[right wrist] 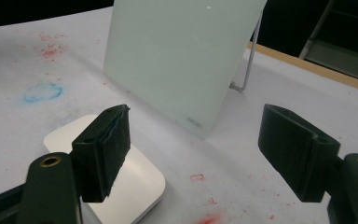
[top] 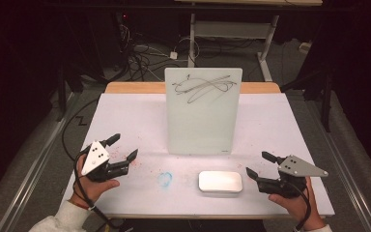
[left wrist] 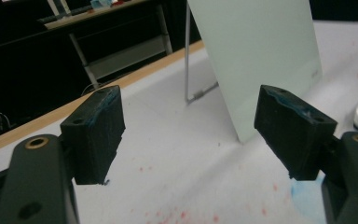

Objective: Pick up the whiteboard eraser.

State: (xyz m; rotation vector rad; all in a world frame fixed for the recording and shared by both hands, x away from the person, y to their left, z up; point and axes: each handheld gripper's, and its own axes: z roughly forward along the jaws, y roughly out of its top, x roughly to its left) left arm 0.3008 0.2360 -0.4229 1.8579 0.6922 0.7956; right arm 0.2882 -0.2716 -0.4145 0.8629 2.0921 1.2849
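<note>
Both open, empty: left gripper (top: 124,147) near-left, right gripper (top: 256,163) near-right beside smooth rounded white eraser block (top: 220,181). Glossy upright glass board (top: 202,113) centre-far, black scribble (top: 204,87) on top. Matte white table (top: 270,125), red and blue smudges.

A white rounded block (top: 220,181) lies flat before the upright scribbled glass board (top: 203,111).

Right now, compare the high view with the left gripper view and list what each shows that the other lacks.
High view alone: the black scribble on the whiteboard, the person's hands, both grippers from above, left gripper and right gripper, jaws open. Left gripper view alone: the wire stand propping the board from behind. Both: the board, the white rounded block, the blue smudge, red specks on the table.
</note>
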